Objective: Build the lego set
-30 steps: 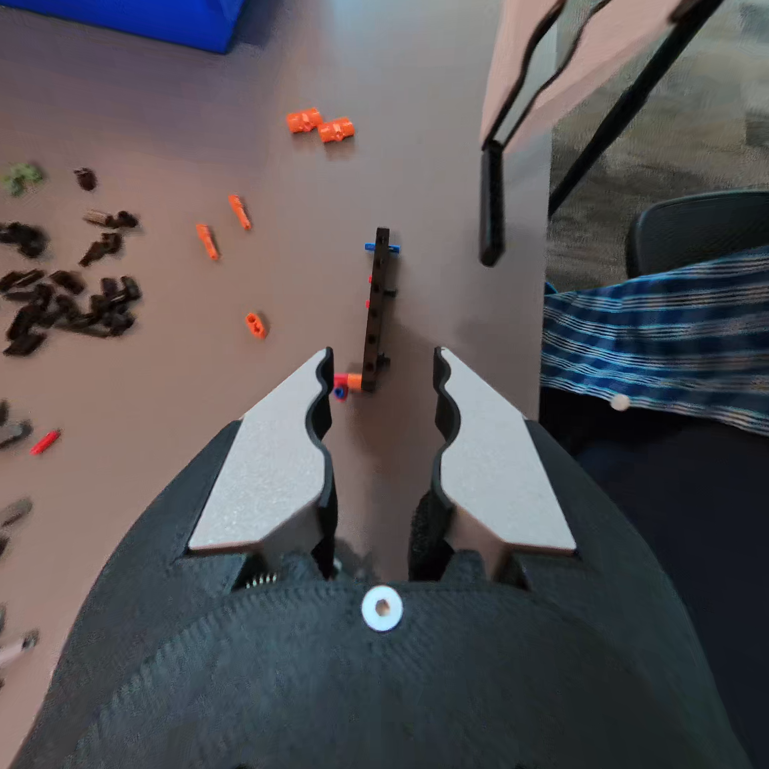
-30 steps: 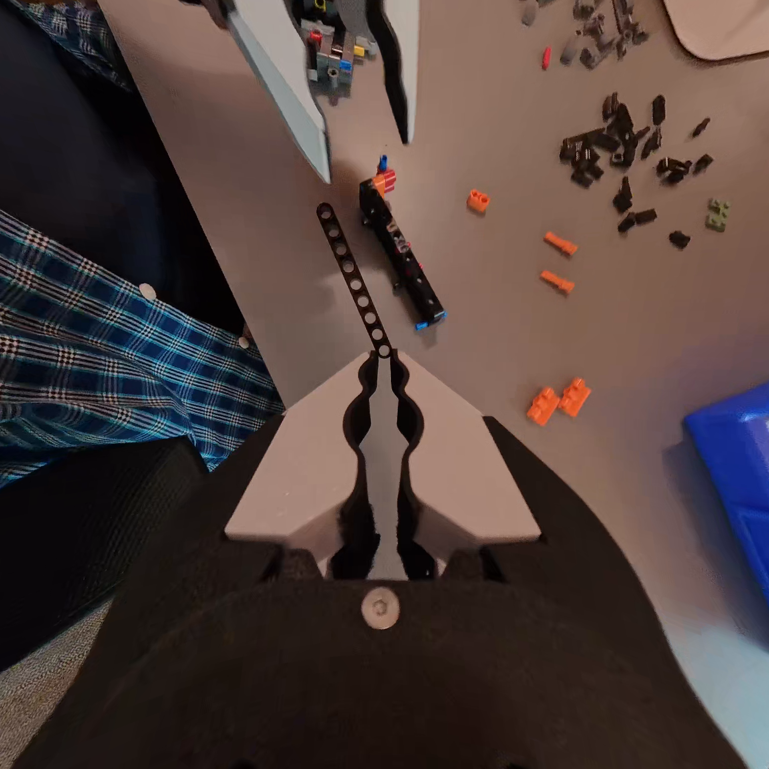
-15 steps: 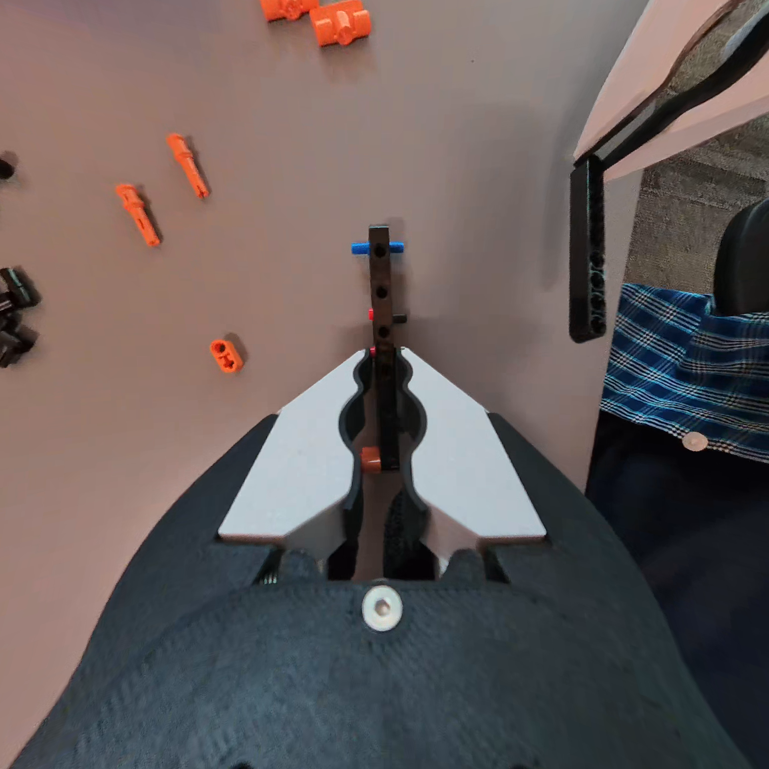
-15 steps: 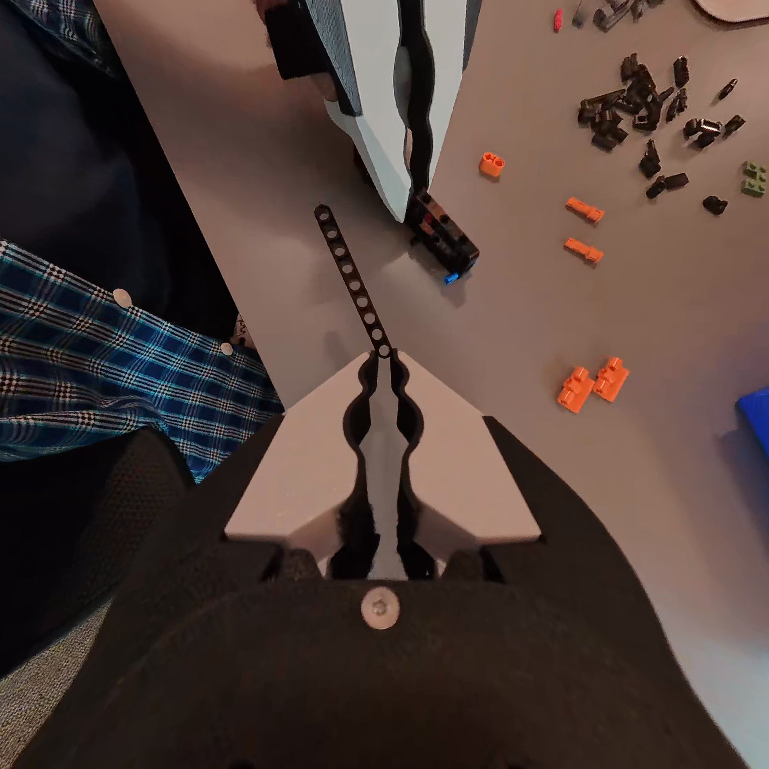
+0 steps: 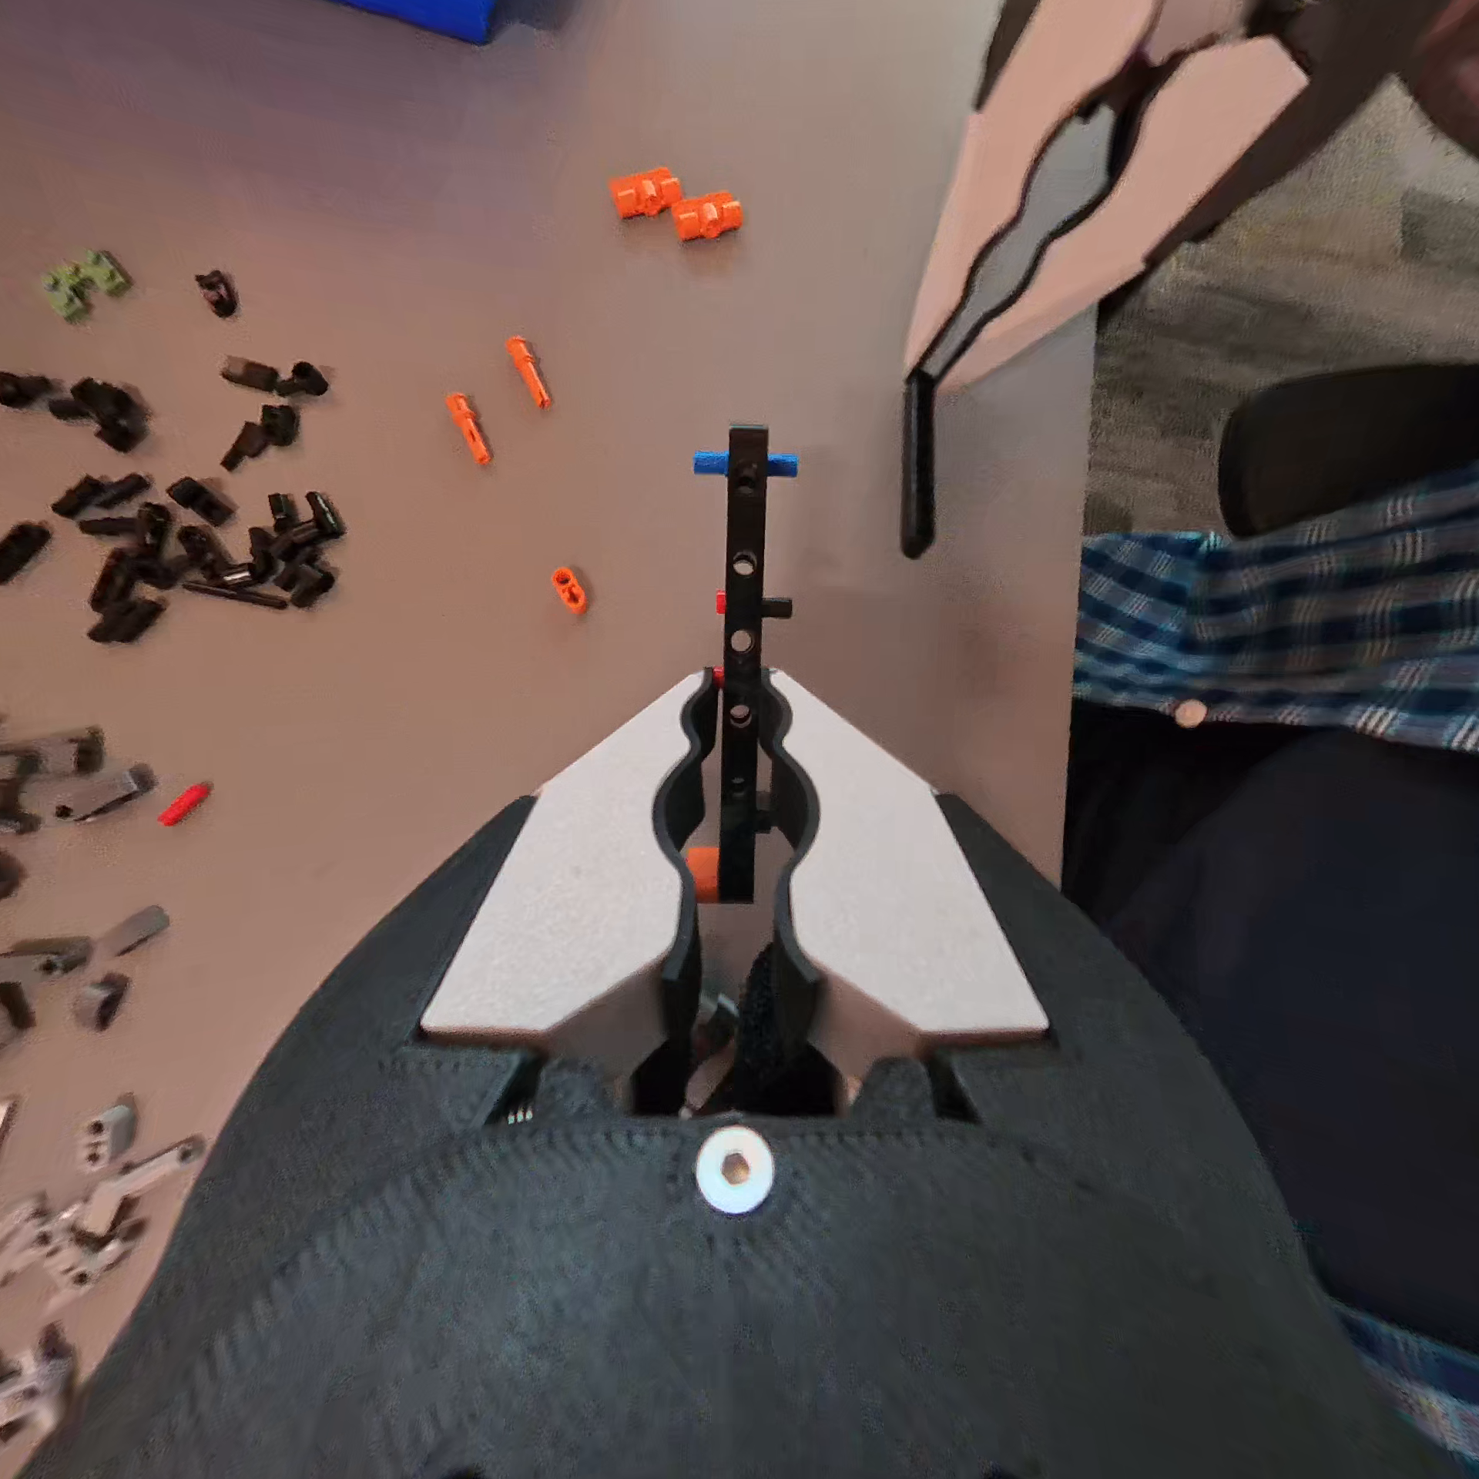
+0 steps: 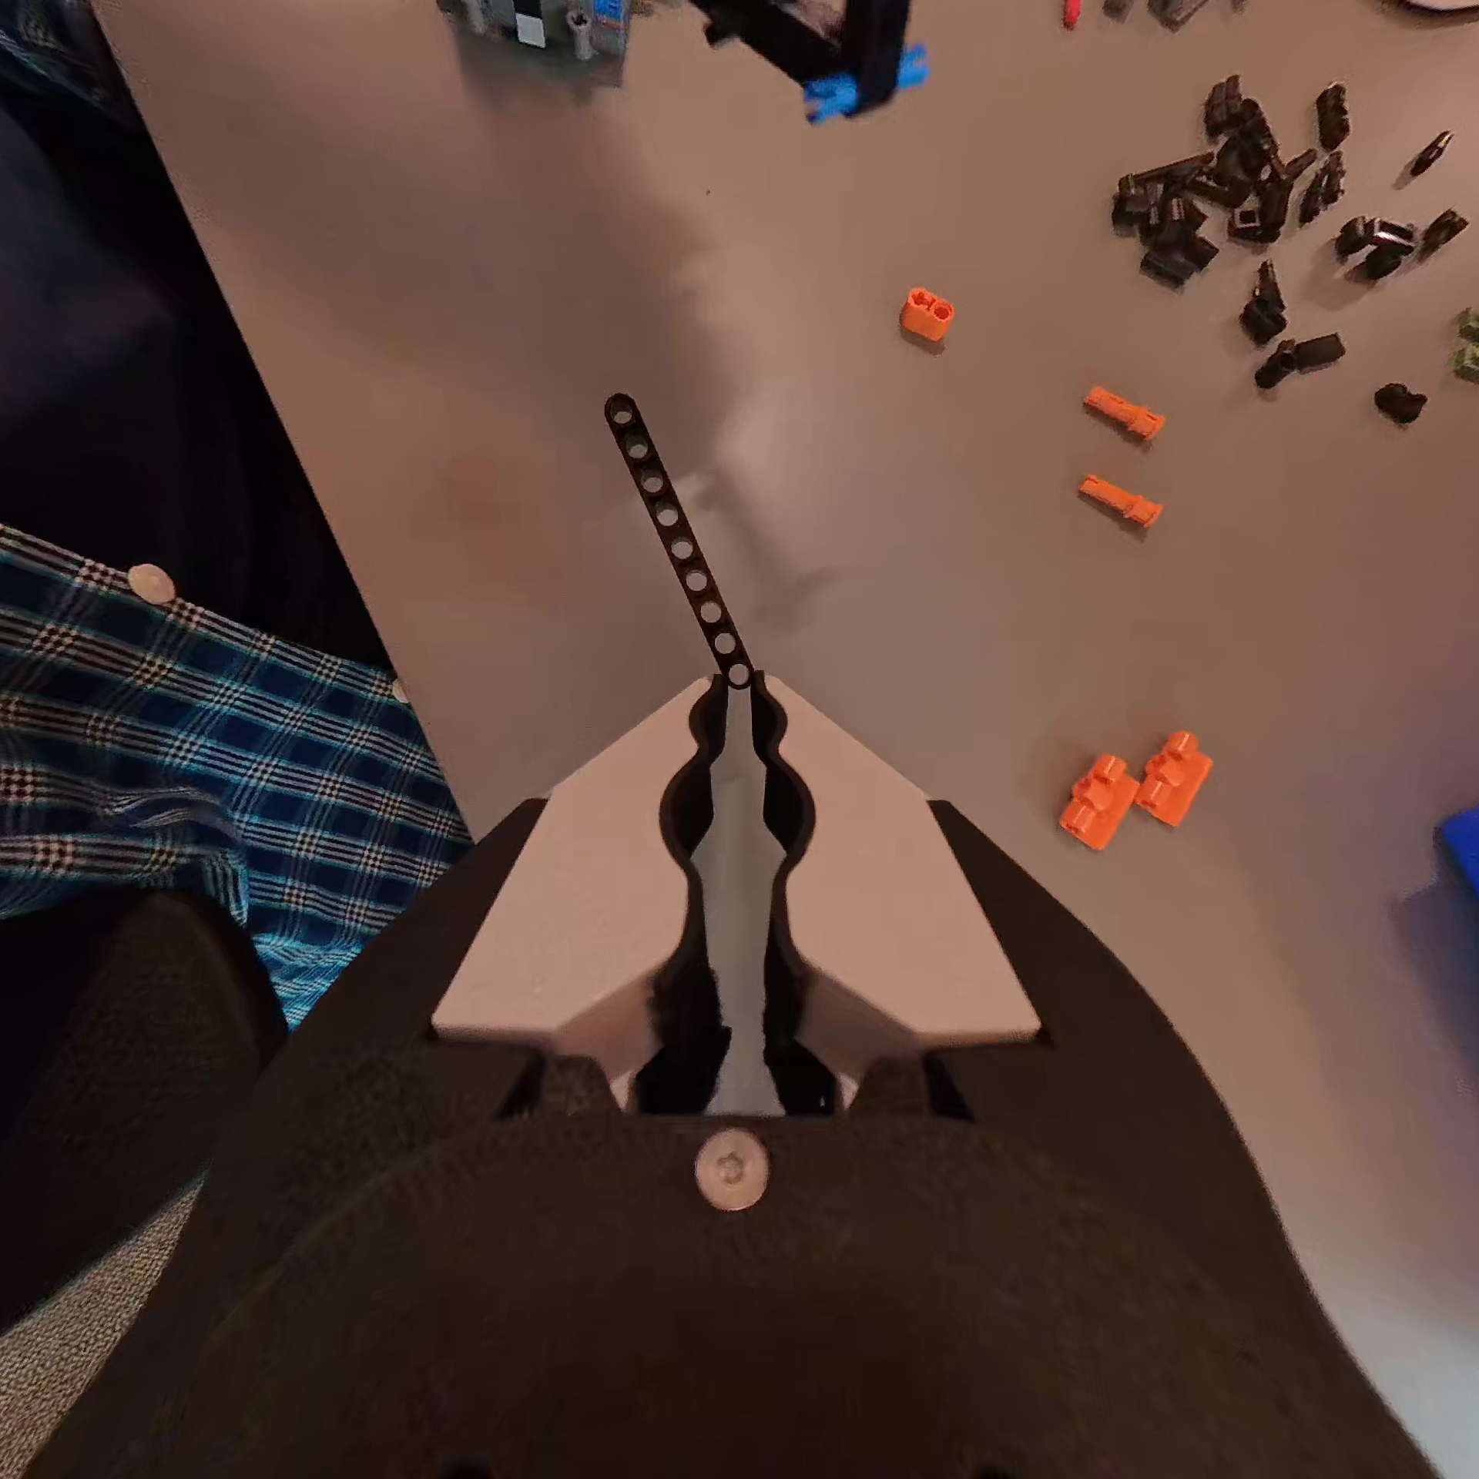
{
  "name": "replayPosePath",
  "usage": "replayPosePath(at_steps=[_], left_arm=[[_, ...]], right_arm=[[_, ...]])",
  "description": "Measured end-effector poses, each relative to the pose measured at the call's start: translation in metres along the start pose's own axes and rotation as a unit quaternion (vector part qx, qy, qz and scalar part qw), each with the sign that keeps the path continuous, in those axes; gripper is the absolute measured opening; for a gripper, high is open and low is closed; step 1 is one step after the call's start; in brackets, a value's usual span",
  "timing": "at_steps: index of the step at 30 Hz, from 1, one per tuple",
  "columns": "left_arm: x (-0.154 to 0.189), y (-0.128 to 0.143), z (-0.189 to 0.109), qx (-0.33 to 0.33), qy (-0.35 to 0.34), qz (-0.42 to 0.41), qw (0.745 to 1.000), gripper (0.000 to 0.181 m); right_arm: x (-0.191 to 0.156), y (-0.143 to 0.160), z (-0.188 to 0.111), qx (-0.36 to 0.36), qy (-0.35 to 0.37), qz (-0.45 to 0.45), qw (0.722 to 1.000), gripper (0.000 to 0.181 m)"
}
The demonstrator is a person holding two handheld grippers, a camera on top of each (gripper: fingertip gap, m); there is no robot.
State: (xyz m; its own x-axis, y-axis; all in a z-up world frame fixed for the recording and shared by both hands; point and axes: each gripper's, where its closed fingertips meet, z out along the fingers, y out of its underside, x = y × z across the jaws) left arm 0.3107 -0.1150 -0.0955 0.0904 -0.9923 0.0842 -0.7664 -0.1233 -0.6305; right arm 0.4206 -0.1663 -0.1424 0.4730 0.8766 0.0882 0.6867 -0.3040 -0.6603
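Observation:
My left gripper (image 5: 740,680) is shut on a black beam assembly (image 5: 744,576) with a blue pin at its far end, small red pins and an orange piece near its base; it is held above the table. It shows blurred at the top of the right wrist view (image 6: 848,72). My right gripper (image 6: 738,679) is shut on the end of a long thin black beam with holes (image 6: 672,528), held above the table near its edge. In the left wrist view this gripper (image 5: 928,376) and its beam (image 5: 916,472) hang at the upper right.
Loose parts lie on the table: two orange blocks (image 5: 676,204), two orange pins (image 5: 496,400), a small orange connector (image 5: 570,591), a black pile (image 5: 200,528), grey pieces (image 5: 72,780), a green piece (image 5: 84,280). A blue container (image 6: 1460,856) sits right. The table edge and a person's plaid sleeve (image 6: 176,720) are close.
My left gripper closed on the black assembly and has lifted it off the table. The right gripper keeps holding the thin beam in the same grip.

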Motion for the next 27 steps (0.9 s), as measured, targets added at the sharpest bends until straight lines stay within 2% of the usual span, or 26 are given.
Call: replayPosePath(at_steps=[1, 5, 8, 11, 14, 18, 21, 24, 26, 27], left_arm=[[0.001, 0.002, -0.003, -0.003, 0.003, 0.016, 1.000, 0.009], [0.006, 0.006, -0.014, -0.007, 0.048, 0.066, 0.997, 0.009], [0.009, 0.005, -0.020, 0.000, 0.110, 0.081, 0.991, 0.009], [0.007, 0.001, -0.027, 0.005, 0.156, 0.091, 0.984, 0.009], [0.005, -0.002, -0.029, 0.004, 0.175, 0.119, 0.977, 0.009], [0.011, -0.010, -0.028, -0.007, 0.185, 0.168, 0.968, 0.009], [0.014, -0.016, -0.023, -0.029, 0.178, 0.202, 0.963, 0.009], [0.015, -0.025, -0.020, -0.028, 0.146, 0.230, 0.962, 0.009], [0.015, -0.027, -0.019, -0.029, 0.103, 0.266, 0.958, 0.009], [0.015, -0.028, -0.018, -0.031, 0.084, 0.283, 0.955, 0.009]], right_arm=[[0.001, 0.000, 0.004, -0.004, 0.001, 0.001, 1.000, 0.004], [0.003, 0.007, 0.019, -0.035, 0.007, -0.009, 0.999, 0.004], [0.006, 0.006, 0.023, -0.028, 0.010, 0.004, 1.000, 0.005], [0.010, 0.006, 0.019, -0.033, 0.020, 0.018, 0.999, 0.031], [0.017, -0.003, 0.006, -0.015, 0.042, 0.024, 0.999, 0.035], [0.016, -0.066, -0.022, 0.089, 0.041, 0.022, 0.995, 0.037], [0.003, -0.112, -0.029, 0.162, -0.029, 0.045, 0.985, 0.035], [0.003, -0.127, -0.025, 0.176, -0.045, 0.033, 0.983, 0.033], [0.000, -0.130, -0.021, 0.173, -0.043, 0.014, 0.984, 0.021], [-0.004, -0.131, -0.020, 0.171, -0.043, -0.002, 0.984, 0.009]])
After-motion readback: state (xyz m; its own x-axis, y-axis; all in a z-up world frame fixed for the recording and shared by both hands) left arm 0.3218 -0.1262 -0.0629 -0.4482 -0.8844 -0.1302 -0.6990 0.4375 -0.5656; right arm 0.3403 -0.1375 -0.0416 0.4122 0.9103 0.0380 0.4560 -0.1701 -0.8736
